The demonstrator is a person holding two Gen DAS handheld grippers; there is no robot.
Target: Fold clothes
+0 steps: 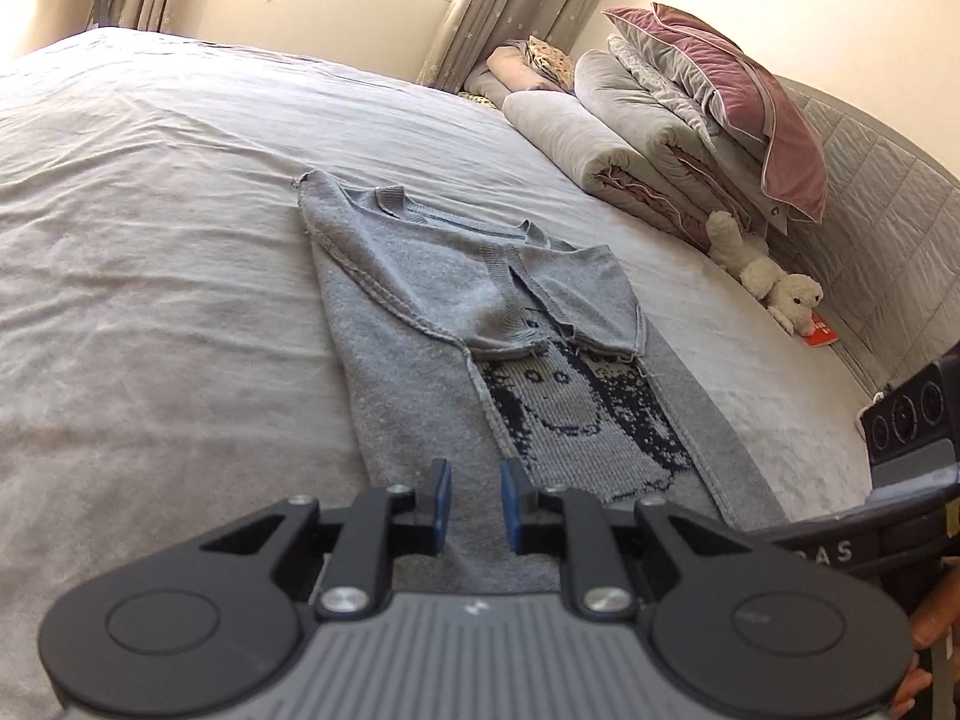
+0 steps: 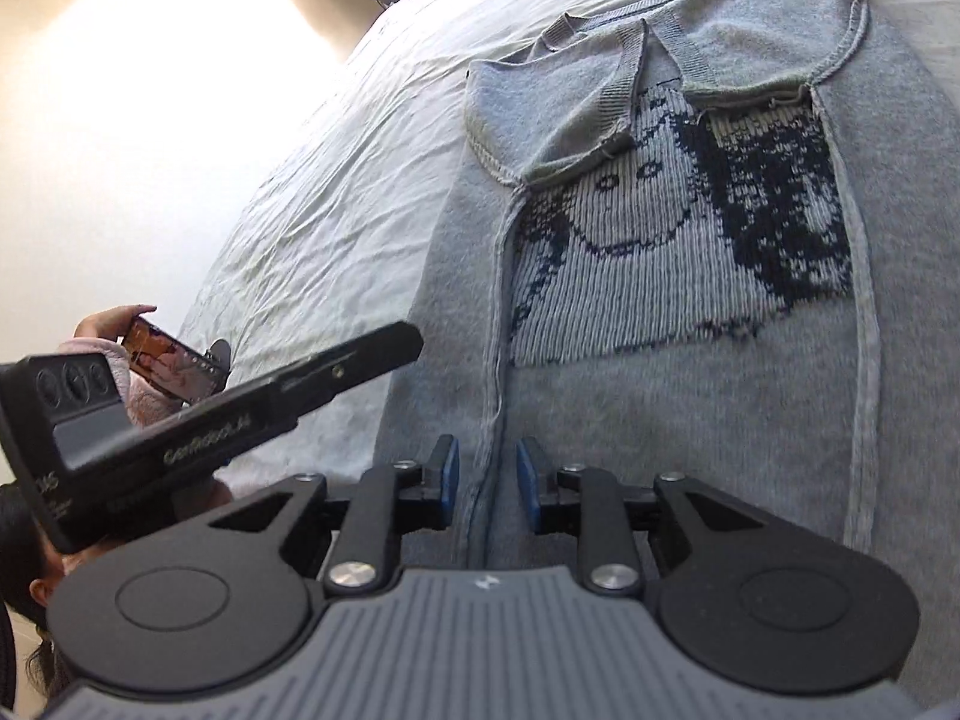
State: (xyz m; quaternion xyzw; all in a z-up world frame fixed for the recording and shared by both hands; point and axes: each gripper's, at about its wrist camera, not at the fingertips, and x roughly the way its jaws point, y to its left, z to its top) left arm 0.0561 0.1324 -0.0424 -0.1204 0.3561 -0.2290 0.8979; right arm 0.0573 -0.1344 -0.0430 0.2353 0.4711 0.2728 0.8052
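- Left gripper (image 1: 474,501): black linkage arms, blue finger pads (image 1: 443,501), silver screws, grey ribbed housing with round black side discs.
- Right gripper (image 2: 487,483): the same build, a small white logo on its housing.

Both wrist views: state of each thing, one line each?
Sweater: flat on bed, inside out, both sleeves folded in across chest, bottom hem not yet folded.
Left tool: open, holding nothing, over sweater's lower part.
Right tool: open, holding nothing, over sweater's lower part.
Bedsheet: spread, wrinkled.
Quilts: folded, stacked by headboard.
Phone: screen on, held.
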